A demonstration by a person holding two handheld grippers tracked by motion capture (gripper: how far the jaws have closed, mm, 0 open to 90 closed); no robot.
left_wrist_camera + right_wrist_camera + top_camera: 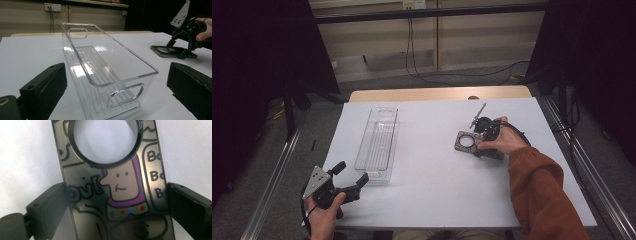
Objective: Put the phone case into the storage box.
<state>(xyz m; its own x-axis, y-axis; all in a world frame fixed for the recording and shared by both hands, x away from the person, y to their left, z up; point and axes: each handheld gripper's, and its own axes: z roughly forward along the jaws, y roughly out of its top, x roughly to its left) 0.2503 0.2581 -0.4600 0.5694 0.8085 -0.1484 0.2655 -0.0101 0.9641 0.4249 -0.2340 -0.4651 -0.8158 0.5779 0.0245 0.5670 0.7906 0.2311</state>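
A flat dark plate (130, 157) with a round hole and a printed cartoon figure lies on the white table (432, 170), right of centre (460, 146). My right gripper (116, 197) reaches down onto it, one jaw against each long edge, shut on it; from the left gripper view the same gripper (186, 47) stands on the plate (156, 51) with a hand around it. My left gripper (353, 171) is held at the table's near left corner, open, facing the short end of a clear plastic bin (100, 62) with nothing between its fingers (42, 87).
The clear bin (377, 145) is long and narrow with handle cut-outs and lies lengthwise on the left half of the table. A wooden edge (437, 93) shows beyond the white top. Metal rails (272, 185) run along both sides, cables lie on the floor behind.
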